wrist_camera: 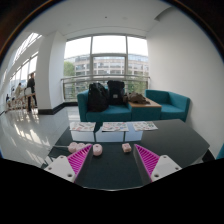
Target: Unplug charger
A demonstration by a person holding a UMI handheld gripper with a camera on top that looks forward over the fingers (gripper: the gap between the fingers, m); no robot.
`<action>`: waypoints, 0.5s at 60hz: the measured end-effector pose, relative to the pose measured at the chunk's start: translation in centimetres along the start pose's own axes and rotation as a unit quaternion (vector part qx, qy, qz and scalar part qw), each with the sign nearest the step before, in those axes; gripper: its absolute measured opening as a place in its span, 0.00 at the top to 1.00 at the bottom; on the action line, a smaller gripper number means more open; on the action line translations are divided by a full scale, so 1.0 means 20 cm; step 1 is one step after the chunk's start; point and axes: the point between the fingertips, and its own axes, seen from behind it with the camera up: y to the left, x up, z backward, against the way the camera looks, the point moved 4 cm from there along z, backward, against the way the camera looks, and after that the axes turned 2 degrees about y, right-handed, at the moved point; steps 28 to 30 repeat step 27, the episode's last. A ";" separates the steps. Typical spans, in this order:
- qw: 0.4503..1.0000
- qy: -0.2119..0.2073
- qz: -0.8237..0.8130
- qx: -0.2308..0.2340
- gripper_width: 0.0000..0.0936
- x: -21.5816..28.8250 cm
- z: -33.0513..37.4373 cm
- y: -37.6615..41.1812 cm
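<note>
Two small pale, pinkish-white objects lie on the dark table (pixel 110 170): one (pixel 97 151) beside the left finger's tip, the other (pixel 127 147) nearer the right finger. I cannot tell whether either is the charger; no cable or socket shows. My gripper (pixel 110 153) is open and low over the table, its pink pads (pixel 78 159) spread wide with nothing between them but bare tabletop. Both pale objects lie just ahead of the fingertips, untouched.
Several printed sheets (pixel 112 127) lie along the table's far edge. Beyond it stand a teal sofa (pixel 105 110) with black bags (pixel 98 97), a second teal sofa (pixel 168 102) at the right, large windows, and people (pixel 30 90) at the far left.
</note>
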 end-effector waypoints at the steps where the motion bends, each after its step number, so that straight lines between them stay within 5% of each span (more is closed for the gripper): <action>1: 1.000 -0.003 0.001 -0.001 0.13 0.01 0.02 0.00; 30: 1.000 -0.004 -0.002 0.015 0.13 -0.04 0.22 0.07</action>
